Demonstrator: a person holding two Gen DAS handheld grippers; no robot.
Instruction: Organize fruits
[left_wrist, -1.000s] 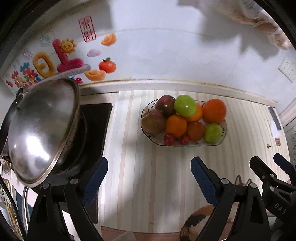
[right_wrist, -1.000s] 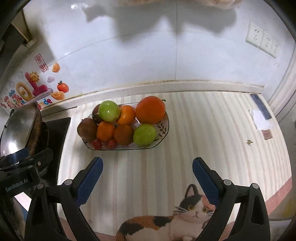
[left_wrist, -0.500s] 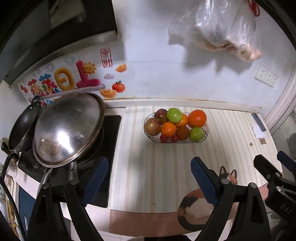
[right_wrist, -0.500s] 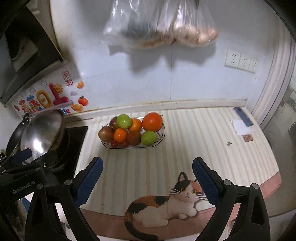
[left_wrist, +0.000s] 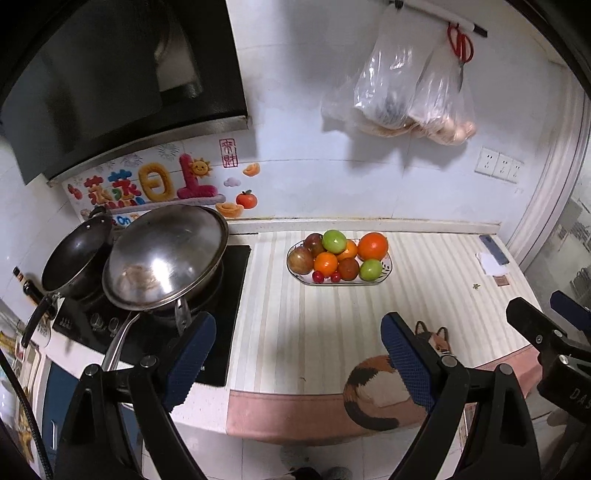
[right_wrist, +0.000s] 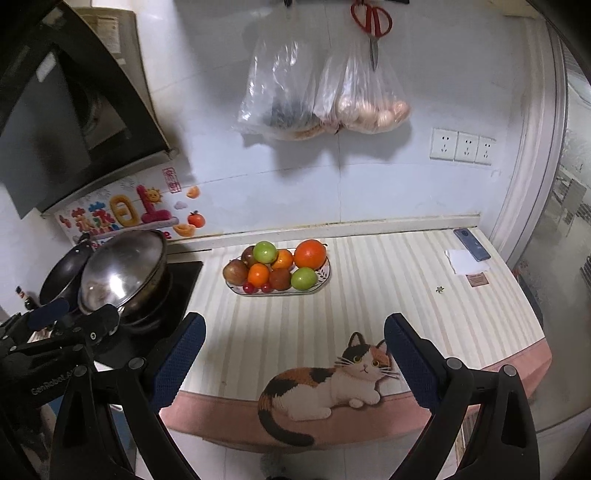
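Note:
An oval glass fruit plate (left_wrist: 386, 272) (right_wrist: 325, 275) stands near the back of the striped counter. It is piled with fruit: a big orange (left_wrist: 372, 246) (right_wrist: 310, 254), two green fruits (left_wrist: 334, 240) (right_wrist: 265, 251), smaller oranges, dark red-brown fruits and small red ones at the front. My left gripper (left_wrist: 299, 354) is open and empty, well in front of the plate. My right gripper (right_wrist: 293, 352) is open and empty too, over the counter's front edge. Each gripper shows at the side of the other's view.
A stove (left_wrist: 221, 295) with a lidded steel wok (left_wrist: 166, 254) and a black pan (left_wrist: 75, 254) stands left of the plate. Plastic bags (right_wrist: 321, 96) and red scissors (right_wrist: 373, 18) hang on the wall. A phone (right_wrist: 472, 249) and paper lie at right. A cat picture (right_wrist: 332, 384) marks the mat's front.
Both grippers have pulled back and up from the fruit plate, which now looks smaller and farther. The counter's front edge, hood and hanging bags have come into view. Jaws stayed wide.

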